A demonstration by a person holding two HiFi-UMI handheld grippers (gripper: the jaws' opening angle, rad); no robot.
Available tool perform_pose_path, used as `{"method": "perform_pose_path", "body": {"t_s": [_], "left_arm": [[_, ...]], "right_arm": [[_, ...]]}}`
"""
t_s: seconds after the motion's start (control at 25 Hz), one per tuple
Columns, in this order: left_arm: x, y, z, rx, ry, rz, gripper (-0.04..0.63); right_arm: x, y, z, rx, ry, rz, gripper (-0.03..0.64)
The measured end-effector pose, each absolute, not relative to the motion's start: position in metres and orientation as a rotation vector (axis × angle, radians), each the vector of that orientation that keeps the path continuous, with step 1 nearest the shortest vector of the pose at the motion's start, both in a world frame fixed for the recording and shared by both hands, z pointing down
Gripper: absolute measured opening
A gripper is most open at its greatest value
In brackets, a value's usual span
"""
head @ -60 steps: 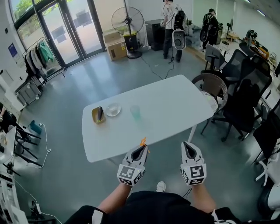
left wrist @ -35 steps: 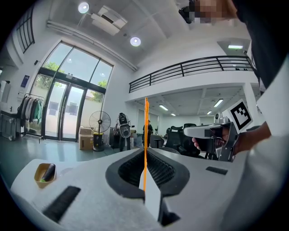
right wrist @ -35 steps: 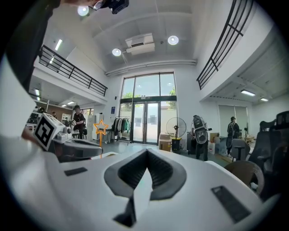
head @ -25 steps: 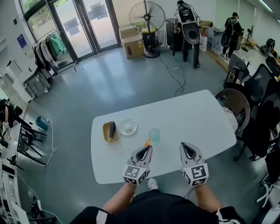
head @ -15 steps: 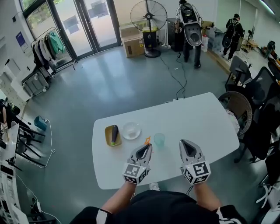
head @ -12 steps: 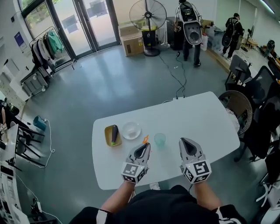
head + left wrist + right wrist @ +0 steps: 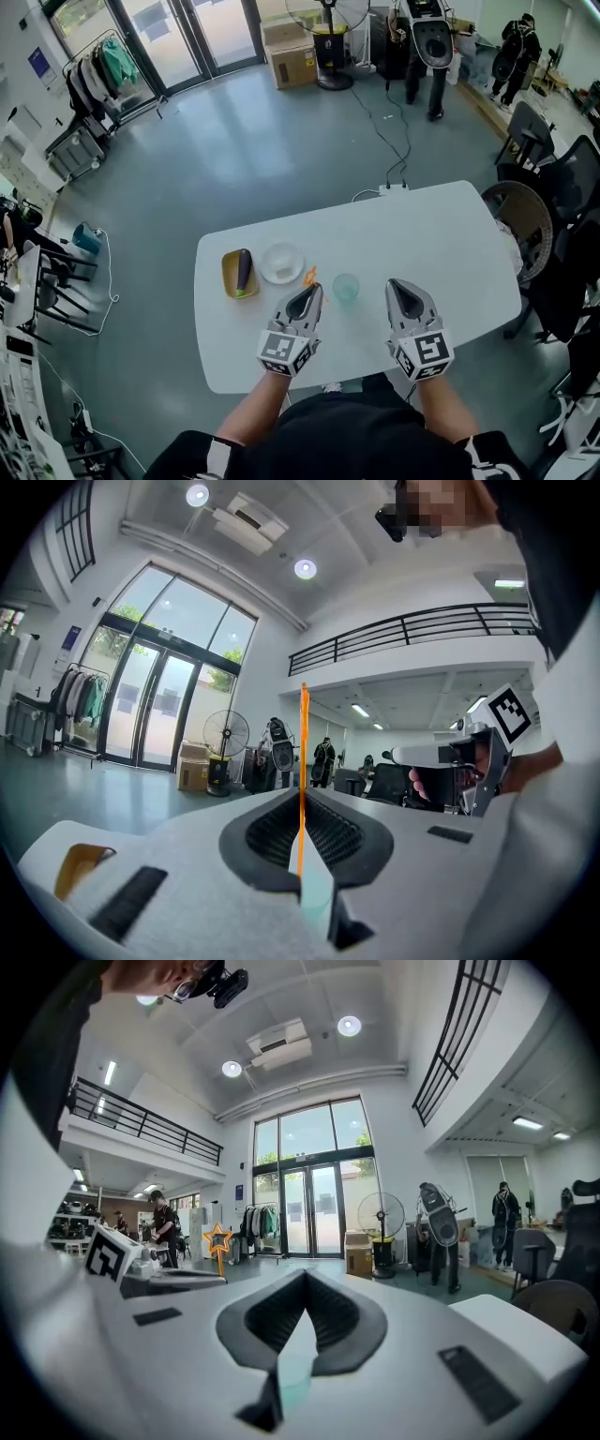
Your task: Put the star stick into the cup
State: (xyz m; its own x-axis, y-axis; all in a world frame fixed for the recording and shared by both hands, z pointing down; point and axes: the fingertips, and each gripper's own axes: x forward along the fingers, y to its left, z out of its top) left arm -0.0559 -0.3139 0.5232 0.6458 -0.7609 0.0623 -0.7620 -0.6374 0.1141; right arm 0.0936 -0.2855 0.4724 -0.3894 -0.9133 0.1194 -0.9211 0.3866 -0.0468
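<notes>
Head view: cup [image 7: 346, 287] well inside table [image 7: 441, 244] edges, star stick [image 7: 308, 276] just left.

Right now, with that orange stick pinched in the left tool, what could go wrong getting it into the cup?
The stick is thin and pinched near its bottom by the left gripper, so it could tilt or slip. The cup looks light and stands unheld; the right gripper is shut and empty, so a nudge might tip it.
</notes>
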Motion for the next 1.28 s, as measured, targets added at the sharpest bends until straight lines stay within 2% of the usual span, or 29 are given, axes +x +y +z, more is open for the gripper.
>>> {"method": "perform_pose_path", "body": {"t_s": [0.44, 1.28], "left_arm": [[-0.031, -0.355, 0.521, 2.617, -1.325, -0.09, 0.026], [-0.02, -0.393, 0.606, 2.458, -1.361, 0.02, 0.026]], "right_arm": [[0.122, -0.317, 0.496, 1.607, -2.543, 0.219, 0.005], [0.125, -0.329, 0.553, 1.489, -2.499, 0.32, 0.005]]}}
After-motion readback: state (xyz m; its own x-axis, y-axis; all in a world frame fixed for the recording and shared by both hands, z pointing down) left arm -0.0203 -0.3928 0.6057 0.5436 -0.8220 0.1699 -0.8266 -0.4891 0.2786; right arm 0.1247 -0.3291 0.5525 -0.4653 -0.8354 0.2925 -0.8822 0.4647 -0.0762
